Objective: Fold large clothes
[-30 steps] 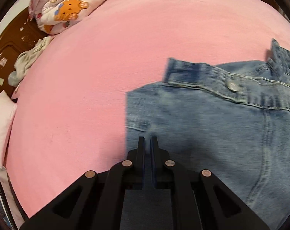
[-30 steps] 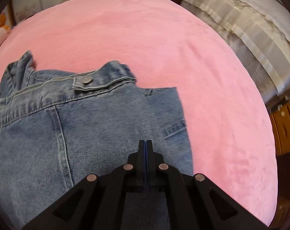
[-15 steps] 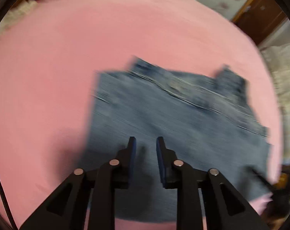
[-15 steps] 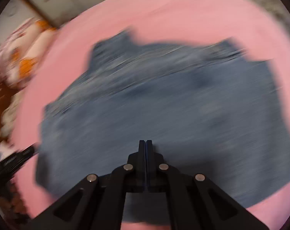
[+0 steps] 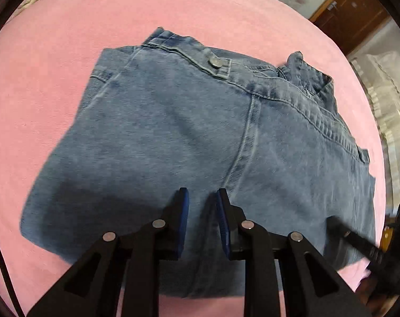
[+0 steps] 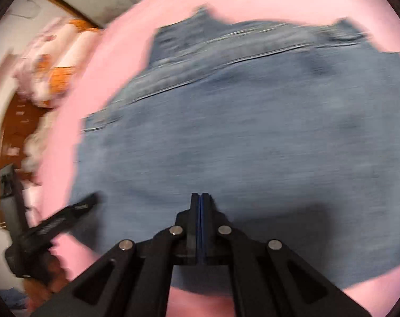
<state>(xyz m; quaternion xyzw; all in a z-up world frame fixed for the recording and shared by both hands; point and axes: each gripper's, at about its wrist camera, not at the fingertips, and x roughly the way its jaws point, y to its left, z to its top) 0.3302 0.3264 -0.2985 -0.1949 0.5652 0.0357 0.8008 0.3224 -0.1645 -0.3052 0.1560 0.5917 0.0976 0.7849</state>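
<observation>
A blue denim jacket lies folded into a rough rectangle on the pink bed cover, with a metal button near its far edge. It also shows, blurred, in the right wrist view. My left gripper is open and empty, just above the jacket's near half. My right gripper is shut with nothing between its pads, above the jacket's near edge. Each gripper shows in the other's view: the right one at the jacket's right corner, the left one at its left corner.
A pink and orange printed quilt lies bunched at the bed's far left by a brown wooden headboard. A wooden door and pale striped bedding are off to the right. Pink cover surrounds the jacket.
Both grippers have pulled back from the jacket's far part to its near edge. The left gripper has opened and let go of the denim. The right view is still in motion.
</observation>
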